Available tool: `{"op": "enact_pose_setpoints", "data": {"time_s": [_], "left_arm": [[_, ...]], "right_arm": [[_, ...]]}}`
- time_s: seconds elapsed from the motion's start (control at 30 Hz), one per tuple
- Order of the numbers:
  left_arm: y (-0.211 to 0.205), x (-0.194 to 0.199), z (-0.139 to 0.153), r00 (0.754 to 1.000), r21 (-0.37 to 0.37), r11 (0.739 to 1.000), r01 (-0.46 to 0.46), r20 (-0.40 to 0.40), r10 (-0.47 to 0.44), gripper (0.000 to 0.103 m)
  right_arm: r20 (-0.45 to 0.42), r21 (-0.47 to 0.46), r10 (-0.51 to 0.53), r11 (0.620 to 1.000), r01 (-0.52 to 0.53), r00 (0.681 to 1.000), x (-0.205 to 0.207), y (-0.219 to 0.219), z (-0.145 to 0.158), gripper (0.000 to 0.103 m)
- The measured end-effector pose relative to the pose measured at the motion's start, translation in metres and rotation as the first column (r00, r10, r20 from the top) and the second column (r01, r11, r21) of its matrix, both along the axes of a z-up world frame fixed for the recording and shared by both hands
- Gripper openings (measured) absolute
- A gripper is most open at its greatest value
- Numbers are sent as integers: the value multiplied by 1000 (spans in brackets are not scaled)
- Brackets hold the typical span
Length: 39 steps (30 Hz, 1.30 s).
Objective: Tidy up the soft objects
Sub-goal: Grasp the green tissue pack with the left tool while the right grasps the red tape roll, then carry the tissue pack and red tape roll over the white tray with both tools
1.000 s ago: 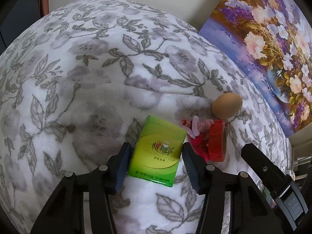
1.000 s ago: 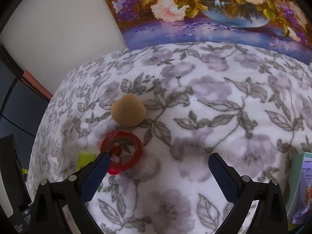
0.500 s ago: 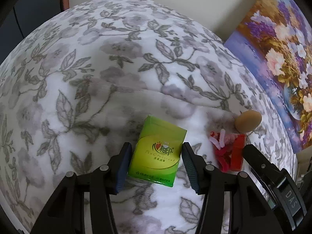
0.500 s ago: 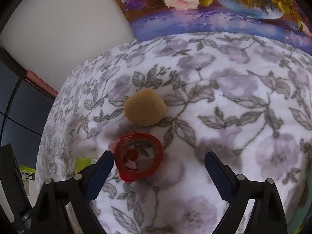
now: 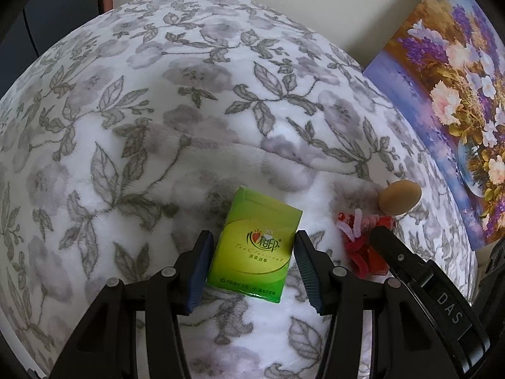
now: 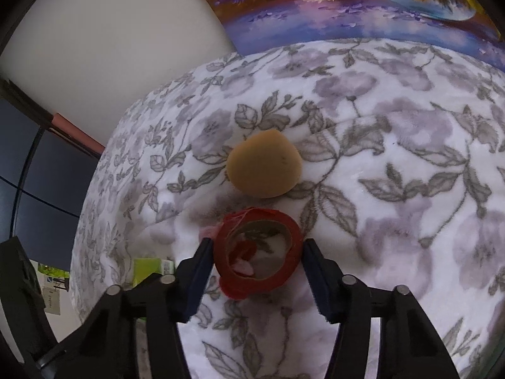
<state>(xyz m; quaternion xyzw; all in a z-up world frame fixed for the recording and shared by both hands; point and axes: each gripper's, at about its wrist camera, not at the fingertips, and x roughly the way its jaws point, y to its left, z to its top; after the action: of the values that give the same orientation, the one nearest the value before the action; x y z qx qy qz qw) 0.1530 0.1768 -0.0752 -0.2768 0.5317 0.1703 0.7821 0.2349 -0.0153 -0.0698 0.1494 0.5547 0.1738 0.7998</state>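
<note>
Blanket with grey leaf-and-flower print carries everything; it drapes over a rounded top and drops off at the far edge toward a plain wall. My left gripper points steeply down, fingers clamped on the two long sides of a green tissue pack, printed face up, its lower end sitting on the blanket. My right gripper brackets a red tape roll that stands tilted on the blanket with its hole facing the camera. Right fingers have just been closing, roll between them; left pad looks to be touching the roll's rim, right pad is at or just off the rim, so I cannot tell whether the grip is actually made. Pink and red fuzzy pipe cleaners are bunched against the roll on the side toward the tissue pack, some of them visible through the roll's hole in the right wrist view. Tan egg-shaped sponge sits just beyond the roll, toward the far edge of the blanket, apart from it. Floral painting leans along the blanket's edge on the sponge's side. From the left wrist view the roll, pipe cleaners and sponge sit to the right of the tissue pack, near it but not touching.
</note>
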Motion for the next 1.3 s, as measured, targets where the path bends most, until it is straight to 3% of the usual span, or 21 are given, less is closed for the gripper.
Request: {"op": "enact_pose_setpoints", "data": {"time_s": [0.33, 0.73, 1.07, 1.3], "left_arm": [[-3, -4, 13, 1000, 14, 1000, 5, 9, -5, 54], [-29, -29, 76, 991, 100, 993, 58, 114, -70, 54], [-74, -53, 115, 965, 150, 975, 162, 182, -188, 54], [-121, -69, 137, 927, 199, 945, 260, 224, -302, 54]], "right_arm": [[40, -26, 5, 1000, -4, 999, -12, -7, 15, 58], [127, -88, -25, 995, 37, 992, -54, -39, 64, 58], [127, -135, -104, 983, 121, 986, -97, -87, 93, 58], [108, -185, -192, 960, 210, 975, -133, -130, 103, 58]]}}
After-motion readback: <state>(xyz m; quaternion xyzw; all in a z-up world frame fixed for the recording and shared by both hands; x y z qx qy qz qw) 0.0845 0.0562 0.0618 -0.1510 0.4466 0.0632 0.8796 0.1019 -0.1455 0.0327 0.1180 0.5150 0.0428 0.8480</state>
